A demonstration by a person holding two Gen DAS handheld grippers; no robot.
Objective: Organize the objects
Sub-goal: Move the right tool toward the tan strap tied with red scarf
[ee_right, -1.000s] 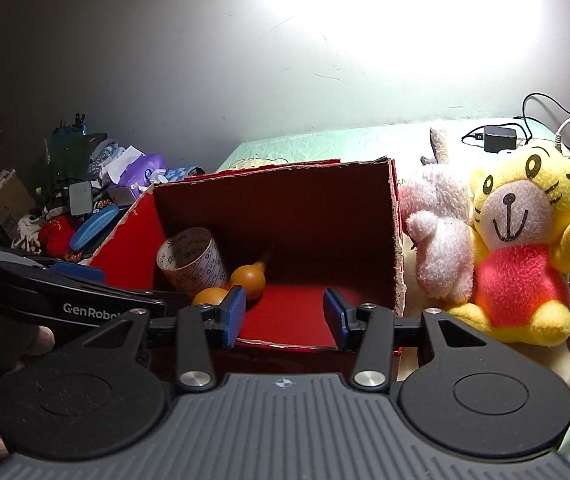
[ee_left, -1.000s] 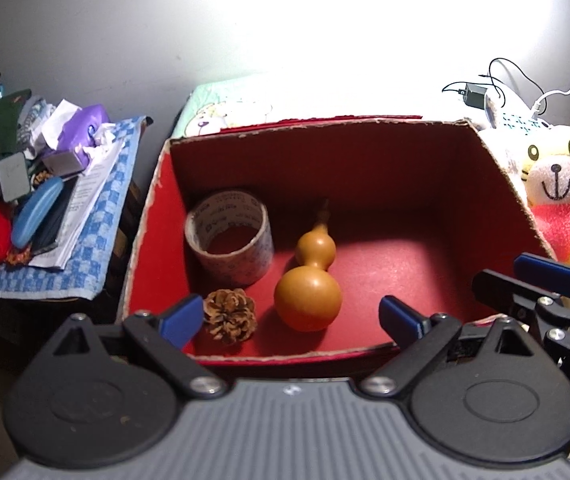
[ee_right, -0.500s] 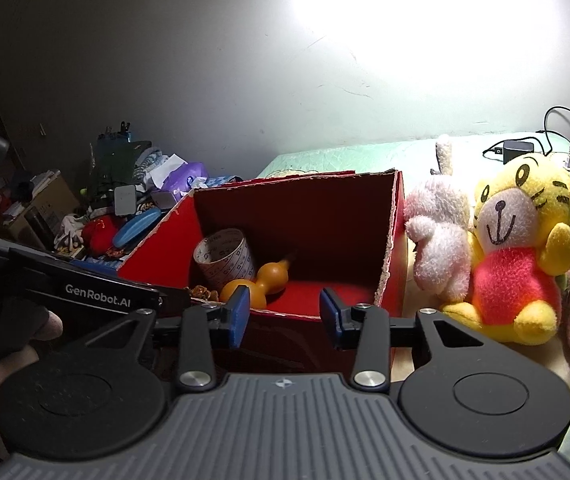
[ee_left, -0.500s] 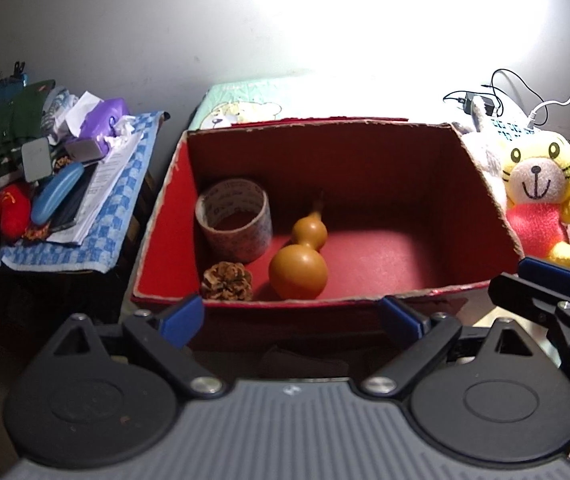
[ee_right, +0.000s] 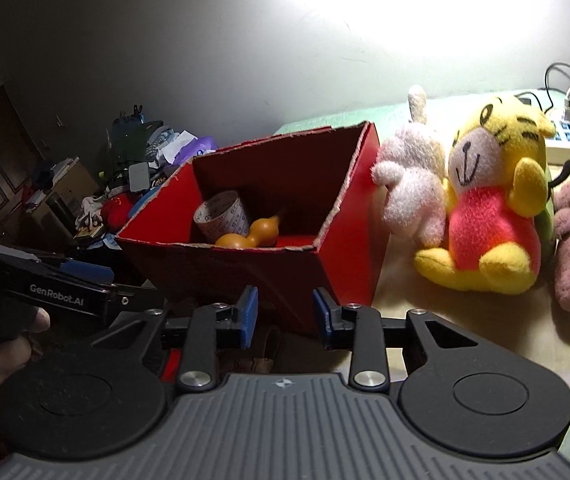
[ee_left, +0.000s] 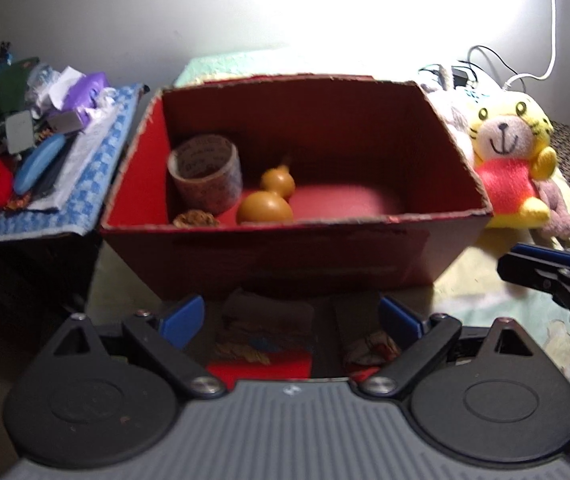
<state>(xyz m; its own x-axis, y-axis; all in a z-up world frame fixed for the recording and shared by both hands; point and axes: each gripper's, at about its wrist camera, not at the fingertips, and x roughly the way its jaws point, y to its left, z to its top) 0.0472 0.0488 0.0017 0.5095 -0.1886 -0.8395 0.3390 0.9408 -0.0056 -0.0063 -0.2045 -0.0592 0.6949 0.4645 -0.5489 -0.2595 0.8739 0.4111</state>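
Yellow plush tiger, right of the box: light, soft; pinch its arm. Right gripper part-spread after just narrowing, empty; left gripper spread, empty.

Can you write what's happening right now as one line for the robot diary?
red box: holds tape roll, gourd, pinecone | left gripper: open, empty | right gripper: fingers just closing, nothing between | yellow plush: beside box

The pine cone shows only its top over the red box's near wall, which also hides the gourd's base. At the right edge, the right hand-held gripper is cut off. The heap of clutter at upper left is too blurred to sort out.
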